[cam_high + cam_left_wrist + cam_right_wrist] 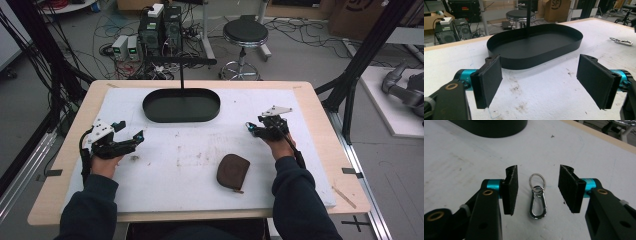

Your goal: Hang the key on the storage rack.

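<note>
Black padded fingers [510,190] of the right gripper [537,191] stand either side of a silver carabiner clip [537,202] with a key ring on its far end. Clip lies flat on the white mat [461,162], centred in the gap, with bare mat showing between it and each pad. Fingers part-spread, not pressing on the clip; nothing is grasped. Clip's long axis runs along the fingers, ring end pointing away.

In the high view the right gripper [248,127] sits over the right half of the mat [190,165], well in from the counter [325,145] edge on that side. Open mat lies between it and the black oval tray [181,105] at the far centre. A brown pouch [233,172] lies nearer the person, just inside the right forearm, apart from the gripper.

Left gripper [141,135] rests over the left part of the mat, near the mat's left edge. Its fingers [489,83] are spread wide and released, with only stained mat between them. From the left gripper view the tray wall [524,61] stands just beyond the fingertips, and the clip [621,41] lies well off to the right. Mat between the two grippers is unobstructed apart from stains.
</note>
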The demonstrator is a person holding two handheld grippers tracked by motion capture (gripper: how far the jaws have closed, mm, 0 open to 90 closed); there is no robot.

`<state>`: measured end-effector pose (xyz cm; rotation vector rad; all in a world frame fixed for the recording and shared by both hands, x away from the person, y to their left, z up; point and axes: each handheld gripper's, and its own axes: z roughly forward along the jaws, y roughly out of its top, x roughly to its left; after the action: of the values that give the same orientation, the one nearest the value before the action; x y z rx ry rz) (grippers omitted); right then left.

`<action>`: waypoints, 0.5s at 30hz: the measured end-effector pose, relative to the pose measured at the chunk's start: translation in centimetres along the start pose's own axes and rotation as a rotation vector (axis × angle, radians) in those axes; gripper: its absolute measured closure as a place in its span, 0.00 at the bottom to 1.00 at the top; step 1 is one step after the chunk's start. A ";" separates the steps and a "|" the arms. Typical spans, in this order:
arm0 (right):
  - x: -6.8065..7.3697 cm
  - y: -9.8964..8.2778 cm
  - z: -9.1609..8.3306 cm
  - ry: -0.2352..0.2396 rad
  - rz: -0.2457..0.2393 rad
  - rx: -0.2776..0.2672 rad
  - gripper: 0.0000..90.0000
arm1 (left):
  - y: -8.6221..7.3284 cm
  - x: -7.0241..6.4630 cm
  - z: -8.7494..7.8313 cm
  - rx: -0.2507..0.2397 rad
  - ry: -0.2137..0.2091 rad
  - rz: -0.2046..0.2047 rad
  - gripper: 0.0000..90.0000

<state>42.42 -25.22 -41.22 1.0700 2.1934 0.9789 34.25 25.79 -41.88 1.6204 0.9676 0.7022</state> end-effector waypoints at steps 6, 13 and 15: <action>-0.6 0.0 1.2 -0.024 0.036 0.035 0.68 | 0.0 0.0 0.0 0.004 -0.001 0.002 0.23; 0.4 -0.2 3.1 0.016 0.000 0.085 0.60 | -0.1 0.0 0.2 0.008 -0.007 -0.004 0.23; 0.5 -0.3 3.3 0.011 -0.004 0.092 0.59 | -0.1 0.0 0.2 0.008 -0.008 -0.004 0.23</action>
<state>44.34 -23.70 -43.52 1.1039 2.2681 0.8919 34.38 25.74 -42.01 1.6269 0.9693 0.6896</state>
